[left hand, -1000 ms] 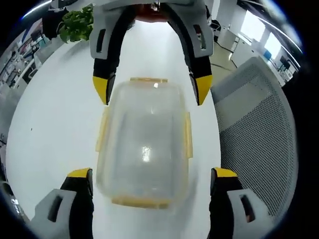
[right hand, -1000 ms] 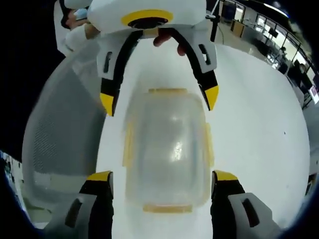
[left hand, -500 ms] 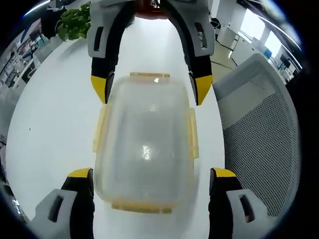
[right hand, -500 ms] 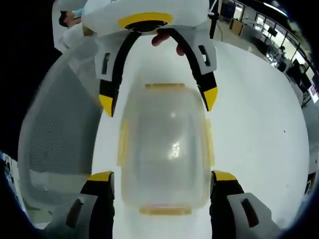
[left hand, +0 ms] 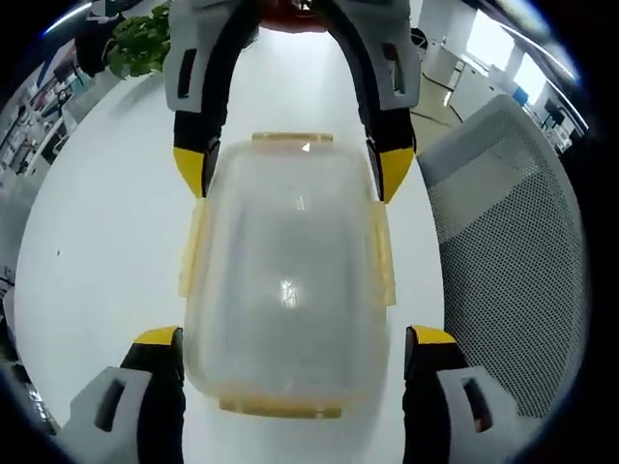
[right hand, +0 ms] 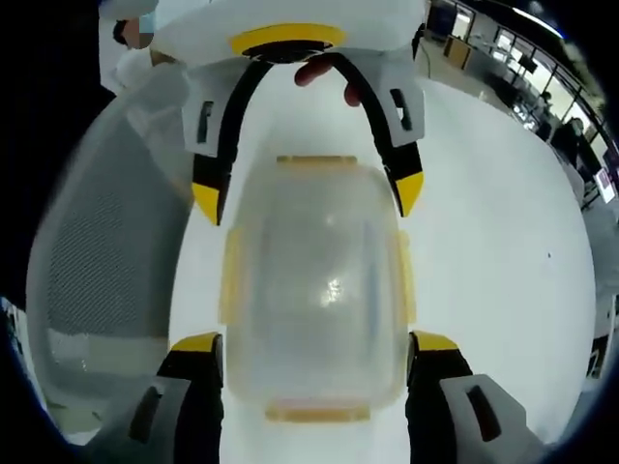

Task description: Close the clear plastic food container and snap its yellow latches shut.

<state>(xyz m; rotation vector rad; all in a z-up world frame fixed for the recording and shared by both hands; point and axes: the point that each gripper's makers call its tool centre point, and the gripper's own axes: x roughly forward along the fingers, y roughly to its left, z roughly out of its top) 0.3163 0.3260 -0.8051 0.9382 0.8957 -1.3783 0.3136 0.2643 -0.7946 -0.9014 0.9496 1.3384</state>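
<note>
- A clear plastic food container (left hand: 282,280), lid on, sits on a white table (left hand: 97,242) between both grippers.
- The left gripper (left hand: 290,338) and right gripper (right hand: 308,343) both stand spread wide, facing each other, gripping nothing.
- Yellow latches (right hand: 401,275) look unfastened; press each squarely inward.

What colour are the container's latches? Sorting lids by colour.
Yellow latches on the clear plastic container; left gripper view shows best.

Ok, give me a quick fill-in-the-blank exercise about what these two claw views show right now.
1. The clear container has latches coloured ____.
2. It rests on a ____ table.
3. Both the left claw and the right claw are ____, with the container between their jaws.
4. Beside the table stands a grey mesh ____.

Missing words: yellow; white; open; chair
</note>
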